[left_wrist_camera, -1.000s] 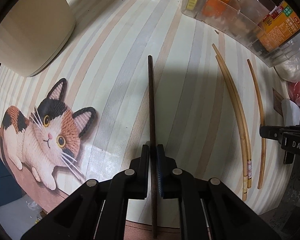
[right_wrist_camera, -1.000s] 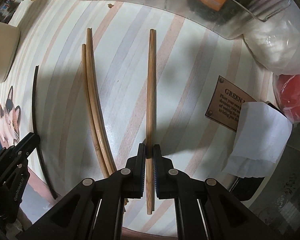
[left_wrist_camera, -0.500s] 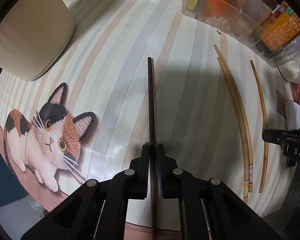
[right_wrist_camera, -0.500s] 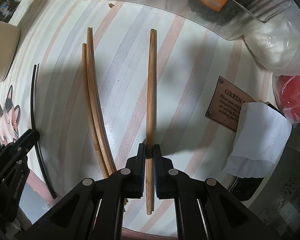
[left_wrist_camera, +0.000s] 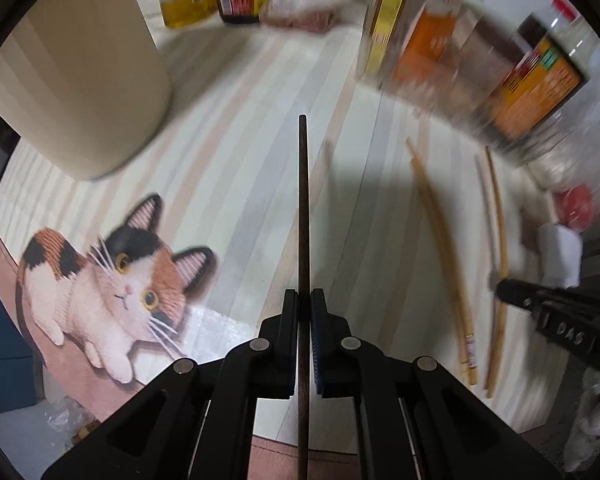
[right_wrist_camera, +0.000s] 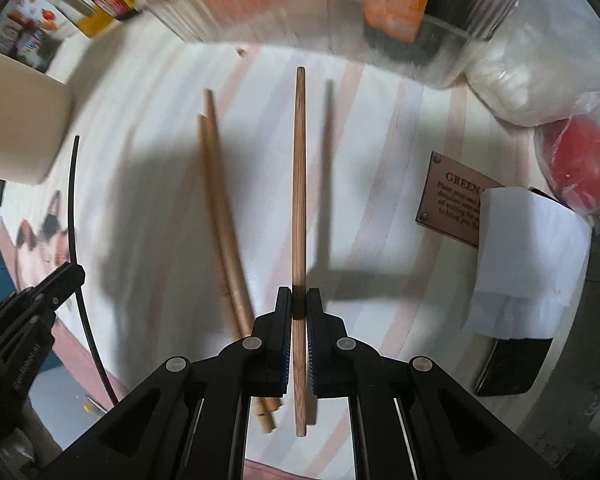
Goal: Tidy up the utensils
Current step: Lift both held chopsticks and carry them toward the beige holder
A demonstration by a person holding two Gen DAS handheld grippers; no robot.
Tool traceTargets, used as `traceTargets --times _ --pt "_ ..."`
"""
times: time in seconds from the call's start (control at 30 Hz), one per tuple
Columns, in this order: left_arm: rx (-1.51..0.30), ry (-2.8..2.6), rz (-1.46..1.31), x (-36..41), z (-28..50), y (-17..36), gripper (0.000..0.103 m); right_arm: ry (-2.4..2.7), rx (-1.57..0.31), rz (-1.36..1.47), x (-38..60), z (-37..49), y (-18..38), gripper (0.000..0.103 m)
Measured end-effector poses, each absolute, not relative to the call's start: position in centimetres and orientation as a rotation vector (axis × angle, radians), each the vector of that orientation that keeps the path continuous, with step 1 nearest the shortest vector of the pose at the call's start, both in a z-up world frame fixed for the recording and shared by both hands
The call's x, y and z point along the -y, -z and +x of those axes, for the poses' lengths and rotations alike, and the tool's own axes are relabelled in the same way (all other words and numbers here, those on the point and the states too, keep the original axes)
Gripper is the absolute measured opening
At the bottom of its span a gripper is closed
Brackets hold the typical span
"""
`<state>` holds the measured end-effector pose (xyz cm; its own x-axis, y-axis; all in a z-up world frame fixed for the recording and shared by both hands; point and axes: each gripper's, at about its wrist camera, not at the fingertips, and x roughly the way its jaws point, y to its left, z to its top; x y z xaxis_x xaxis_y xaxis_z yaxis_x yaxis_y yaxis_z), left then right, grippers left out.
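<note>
My left gripper (left_wrist_camera: 304,300) is shut on a dark brown chopstick (left_wrist_camera: 303,208), which hangs above the striped tablecloth (left_wrist_camera: 227,184) with its shadow beside it. My right gripper (right_wrist_camera: 298,300) is shut on a light wooden chopstick (right_wrist_camera: 299,184), also off the cloth, its shadow cast to the right. A pair of tan chopsticks (right_wrist_camera: 219,208) lies flat on the cloth left of the right gripper. In the left wrist view that tan pair (left_wrist_camera: 440,232) lies to the right, and the right gripper (left_wrist_camera: 500,288) holds the light chopstick (left_wrist_camera: 500,220) beyond it. In the right wrist view the left gripper (right_wrist_camera: 65,276) and its dark chopstick (right_wrist_camera: 73,208) show at far left.
A beige cylindrical container (left_wrist_camera: 79,80) stands at the left. A clear bin with bottles and boxes (left_wrist_camera: 460,48) lines the back. A cat picture (left_wrist_camera: 111,280) is on the cloth. A brown label (right_wrist_camera: 448,200), white folded paper (right_wrist_camera: 528,264) and a bagged red object (right_wrist_camera: 580,160) sit to the right.
Both grippers have risen, each lifting its chopstick off the cloth; shadows now separate from the sticks. The tan pair stays on the cloth.
</note>
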<state>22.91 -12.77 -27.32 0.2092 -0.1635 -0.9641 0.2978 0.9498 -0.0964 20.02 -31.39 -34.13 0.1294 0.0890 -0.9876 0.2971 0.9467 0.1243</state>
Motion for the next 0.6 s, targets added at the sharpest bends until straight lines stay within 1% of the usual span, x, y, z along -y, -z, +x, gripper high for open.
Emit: traceTargets --times 0.2,0.33,0.43,0.6 --pt "-1.211 0.341 0.061 11.4 23.1 22.1 0.003 0.104 -1.291 0.363 29.9 19.5 29.1 0.007" --pt "-1.126 0.345 -0.005 9.7 24.0 18.2 0.003 0.047 -1.181 0.386 29.6 21.4 24.6 0.007" --pt "-1.050 0.342 -0.060 8.4 25.2 14.7 0.003 -0.019 -1.080 0.402 29.1 24.0 20.3 0.007" --pt "-0.932 0.309 -0.140 5.7 28.8 8.8 0.003 -0.136 -0.960 0.414 26.4 28.7 14.6 0.007"
